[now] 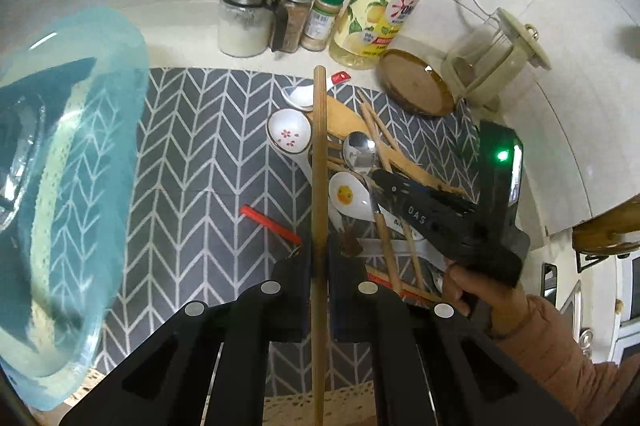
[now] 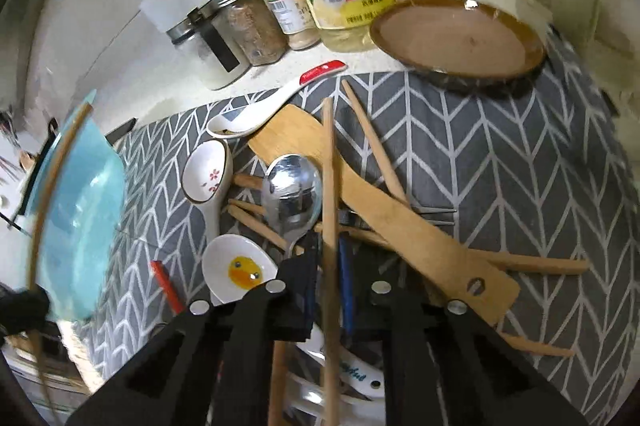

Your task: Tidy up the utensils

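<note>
My left gripper [image 1: 320,258] is shut on a long wooden chopstick [image 1: 319,153] and holds it above the grey chevron mat [image 1: 192,145], beside a tilted blue plastic container [image 1: 68,161]. My right gripper [image 2: 330,258] is shut on another wooden chopstick [image 2: 329,165], low over a pile of utensils: a wooden spatula [image 2: 384,205], a steel spoon [image 2: 294,189], white ceramic spoons [image 2: 208,177] and more chopsticks [image 2: 372,141]. The right gripper also shows in the left wrist view [image 1: 384,181], over the pile.
Spice jars [image 1: 294,15], a white-filled jar [image 1: 244,21] and a yellow dish-soap bottle [image 1: 384,5] stand along the tiled wall. A brown wooden dish [image 1: 416,83] and a glass pitcher [image 1: 492,53] sit at the back right. A red stick [image 1: 270,220] lies on the mat.
</note>
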`<state>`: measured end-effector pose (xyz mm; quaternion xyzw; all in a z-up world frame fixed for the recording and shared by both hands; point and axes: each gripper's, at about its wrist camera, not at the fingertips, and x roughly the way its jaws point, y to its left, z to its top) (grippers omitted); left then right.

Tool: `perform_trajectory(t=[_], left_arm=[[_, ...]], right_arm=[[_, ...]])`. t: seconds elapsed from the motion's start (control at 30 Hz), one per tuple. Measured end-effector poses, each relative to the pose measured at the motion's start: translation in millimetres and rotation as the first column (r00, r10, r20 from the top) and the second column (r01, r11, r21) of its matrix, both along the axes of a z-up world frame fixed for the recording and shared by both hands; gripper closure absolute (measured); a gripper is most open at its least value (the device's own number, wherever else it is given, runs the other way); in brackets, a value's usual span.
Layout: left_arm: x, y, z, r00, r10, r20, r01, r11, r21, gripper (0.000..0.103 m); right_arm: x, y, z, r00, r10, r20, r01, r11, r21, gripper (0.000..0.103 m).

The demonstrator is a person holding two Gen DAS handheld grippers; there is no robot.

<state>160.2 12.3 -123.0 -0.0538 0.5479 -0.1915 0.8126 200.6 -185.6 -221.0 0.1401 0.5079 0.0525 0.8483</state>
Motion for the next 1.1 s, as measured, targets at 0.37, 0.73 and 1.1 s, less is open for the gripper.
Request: perform_trajectory(t=[0.37,0.73,1.1], left_arm=[[1.5,87.3,67.0,0.989,0.068,0.131,-0.066,0.998,-0.025,0.095],[54.2,211.5,40.0,0.984,0.128,0.122,-0.141,0.985,0.101,0.095],[74.3,241.9,-25.0,0.994,0.109,0.005,-0.108,0.984,0.14,0.093]], right_arm=[[-19.2,28.3,118.2,0.988,-0.08,0.136,0.053,0.98,0.19,0.095],[33.8,219.4,126.1,0.997,0.048,0.063,-0.069,0.919,0.388,0.095],[54.6,290.9,56.3,0.986,0.05,-0.161,-0.017,0.98,0.197,0.093]])
